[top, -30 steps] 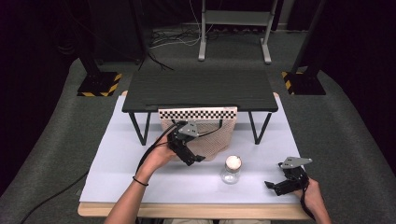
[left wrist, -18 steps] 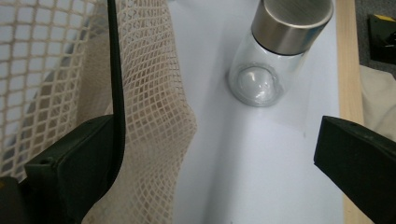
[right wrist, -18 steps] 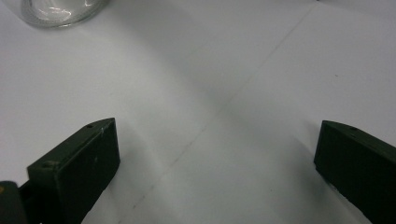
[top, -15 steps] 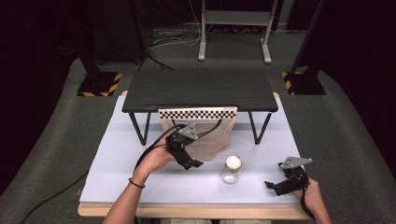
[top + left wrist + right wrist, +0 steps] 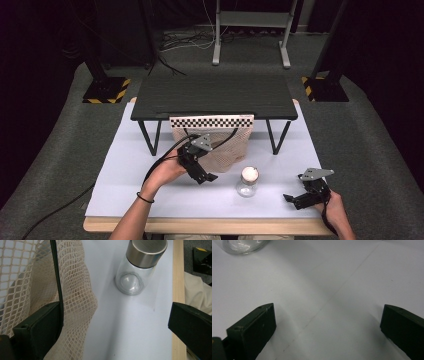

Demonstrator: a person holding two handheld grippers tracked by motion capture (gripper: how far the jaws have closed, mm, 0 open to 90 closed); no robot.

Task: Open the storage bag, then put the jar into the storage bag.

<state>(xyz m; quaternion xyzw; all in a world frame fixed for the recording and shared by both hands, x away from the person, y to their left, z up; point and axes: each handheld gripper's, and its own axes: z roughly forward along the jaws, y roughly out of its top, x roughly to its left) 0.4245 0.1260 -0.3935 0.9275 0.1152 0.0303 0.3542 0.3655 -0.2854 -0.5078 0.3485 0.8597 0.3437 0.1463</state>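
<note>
The white table (image 5: 150, 190) carries a black stand (image 5: 212, 95) at its far side, and from under the stand's front edge a beige mesh bag (image 5: 227, 147) spills forward. Just in front of the bag stands a small glass jar (image 5: 248, 181) with a metal lid, upright and untouched.

Over the last second little moves. The left gripper (image 5: 204, 176) holds almost the same spot at the bag's near left edge; it has only settled slightly lower and closer to the person. In the left gripper view its jaws stand wide apart: one rests against the mesh (image 5: 75, 297), its cable crossing the netting, while the other is out over bare table, with the jar (image 5: 140, 267) ahead between them. It grasps nothing.

The right gripper (image 5: 294, 199) stays parked near the right front of the table, well apart from the jar. Its jaws are spread too, with only white surface between them and the jar's base (image 5: 243, 245) at the far corner of its view.

My reading: this is a pause before the first grasp. The left gripper looks poised to take either the bag's edge or the jar, likely to get the jar into the bag. No real progress yet.
</note>
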